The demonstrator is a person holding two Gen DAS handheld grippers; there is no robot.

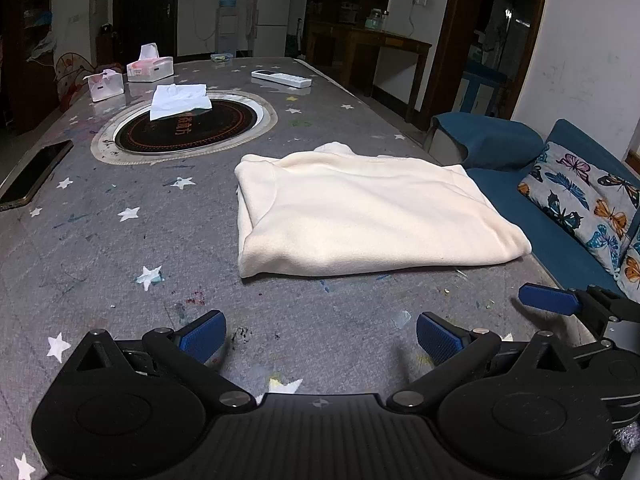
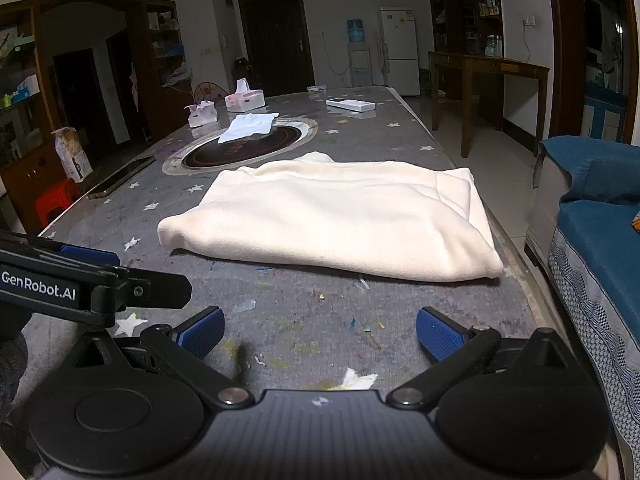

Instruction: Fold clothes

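Observation:
A cream garment (image 1: 360,212) lies folded into a flat rectangle on the grey star-patterned table (image 1: 120,264), close to the right edge. It shows in the right wrist view as the same cream garment (image 2: 340,216). My left gripper (image 1: 318,336) hovers over the table short of the garment, open, nothing between its blue pads. My right gripper (image 2: 320,332) is also open and empty, near the garment's front edge. One blue finger of the right gripper (image 1: 548,300) shows at the right of the left wrist view. The left gripper's arm (image 2: 92,280) crosses the left of the right wrist view.
Further back sit a round black hotplate inset (image 1: 188,128) with a white cloth (image 1: 180,100), two tissue boxes (image 1: 150,66), a remote (image 1: 280,78) and a phone (image 1: 36,172). A blue sofa (image 1: 540,216) with a butterfly cushion borders the table's right edge.

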